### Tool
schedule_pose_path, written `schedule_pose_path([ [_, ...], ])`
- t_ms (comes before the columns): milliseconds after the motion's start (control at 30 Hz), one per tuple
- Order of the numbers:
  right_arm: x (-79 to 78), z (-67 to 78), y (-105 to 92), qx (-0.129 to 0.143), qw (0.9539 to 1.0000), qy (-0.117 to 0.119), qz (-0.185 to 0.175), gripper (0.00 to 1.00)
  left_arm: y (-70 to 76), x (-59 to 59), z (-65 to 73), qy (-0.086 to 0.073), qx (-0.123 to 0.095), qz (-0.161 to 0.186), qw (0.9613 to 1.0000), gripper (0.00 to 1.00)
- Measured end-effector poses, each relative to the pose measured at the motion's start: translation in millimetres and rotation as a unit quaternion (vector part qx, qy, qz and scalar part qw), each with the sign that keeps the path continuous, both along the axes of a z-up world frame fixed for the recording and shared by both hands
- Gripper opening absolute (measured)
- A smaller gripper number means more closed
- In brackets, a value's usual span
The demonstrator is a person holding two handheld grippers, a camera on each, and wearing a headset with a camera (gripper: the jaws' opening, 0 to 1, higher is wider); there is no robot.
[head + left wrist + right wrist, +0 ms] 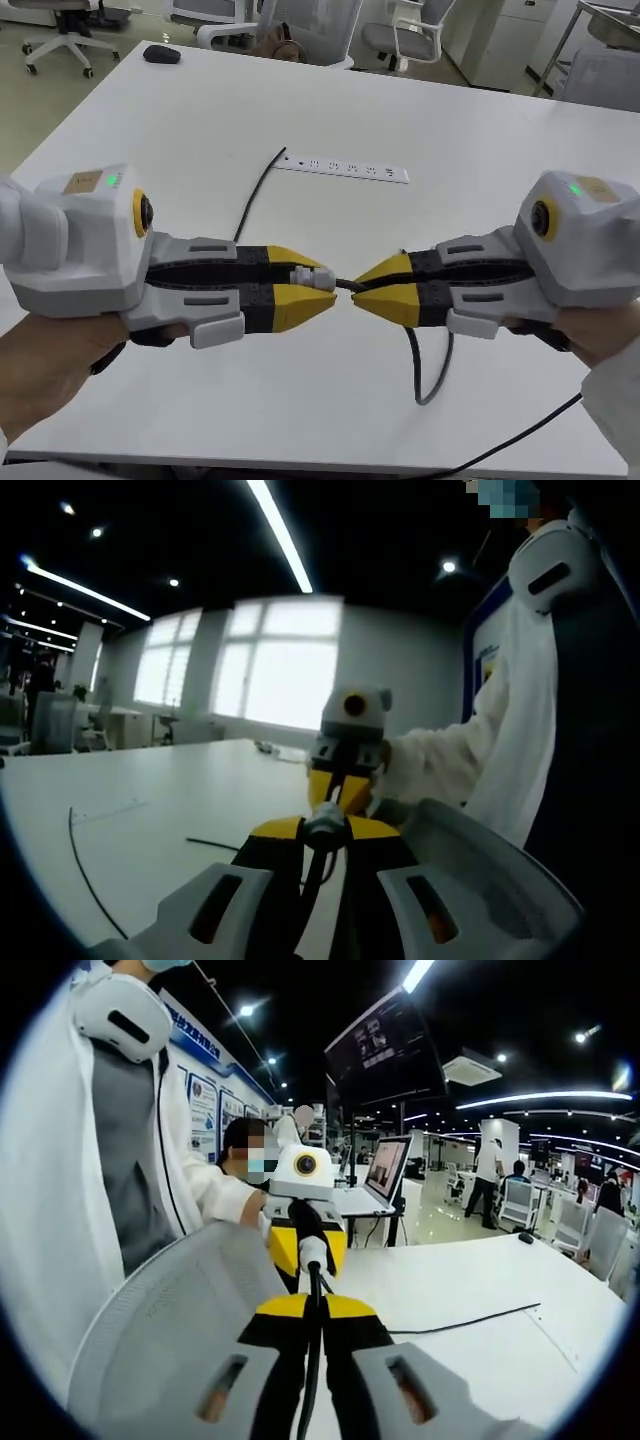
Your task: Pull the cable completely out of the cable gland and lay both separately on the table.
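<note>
Both grippers hover tip to tip above the white table (300,100). My left gripper (322,290) is shut on the light grey cable gland (312,277), which pokes out between its yellow fingertips (325,828). My right gripper (360,288) is shut on the black cable (345,285) just past the gland. From the right gripper the cable runs back through the jaws (313,1340) and hangs in a loop (425,370) down to the table. A short stretch of cable bridges the two grippers.
A white power strip (345,169) lies mid-table with its black cord (255,195) trailing toward me. A black mouse (161,54) sits at the far left corner. Office chairs (300,30) stand beyond the far edge. Another black cable (520,435) crosses the near right corner.
</note>
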State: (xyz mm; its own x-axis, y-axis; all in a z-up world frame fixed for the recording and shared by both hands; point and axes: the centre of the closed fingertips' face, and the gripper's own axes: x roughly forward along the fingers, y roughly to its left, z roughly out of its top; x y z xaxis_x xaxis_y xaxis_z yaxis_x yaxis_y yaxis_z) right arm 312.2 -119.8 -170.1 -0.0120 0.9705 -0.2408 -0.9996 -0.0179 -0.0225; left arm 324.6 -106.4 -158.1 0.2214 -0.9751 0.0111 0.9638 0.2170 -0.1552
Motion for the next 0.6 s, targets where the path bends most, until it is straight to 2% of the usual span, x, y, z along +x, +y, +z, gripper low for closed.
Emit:
schedule_pose_path([
  [333,1.6,-15.3,-23.5,-0.02,0.9996,0.0,-0.018,0.03,0.5,0.7,-3.3,0.003,0.006,0.002,1.0,0.17],
  [600,7.1,-31.2,-52.4,-0.043,0.9978,0.009,-0.05,0.03,3.5,3.1,2.0,0.006,-0.009,0.008,0.9999,0.17],
])
